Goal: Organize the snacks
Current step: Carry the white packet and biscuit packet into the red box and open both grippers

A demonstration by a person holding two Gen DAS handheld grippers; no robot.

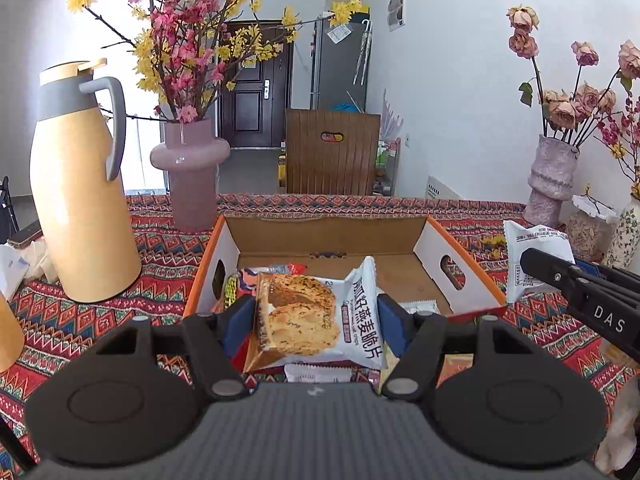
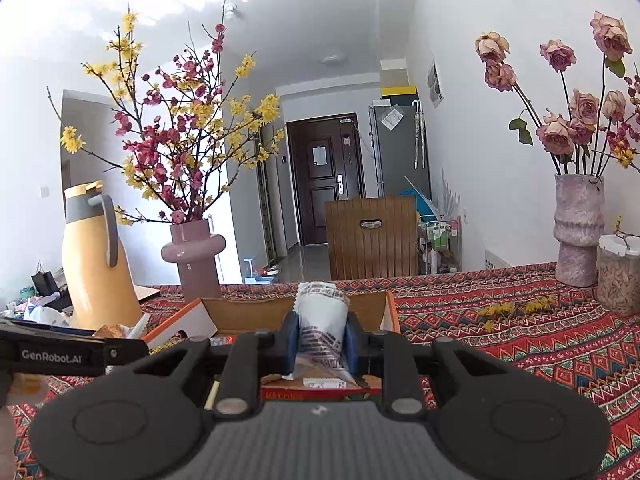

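a: ok so the oat crisp packet [image 1: 320, 320] is clamped crosswise in the left tongs [image 1: 316, 320], blue pads pressing on both ends, held up over the near edge of the cardboard box [image 1: 332, 236]. cracker photo facing up.

b: and the other one?

a: right tongs [image 2: 320, 344] are pinched tight on a white snack pouch [image 2: 322, 312], pouch standing upright between the pads, top edge poking above them. from the left view you can see that same pouch [image 1: 532, 256] off to the right of the box, in the air above the tabletop [image 1: 500, 216].

b: anything in the box yet?

a: yeah, a few wrappers down at the near-left corner, a red and orange one [image 1: 280, 270] and something green next to it, can't read them. rest of the box floor is bare cardboard.

b: what's around it?

a: patterned red cloth on the tabletop, yellow thermos jug [image 1: 80, 200] on the left, pink vase [image 1: 192, 176] with yellow and pink blossom branches just behind the box's far-left corner, rough pink vase [image 1: 550, 184] with dried roses far right. wooden chair [image 1: 332, 152] beyond the far edge.
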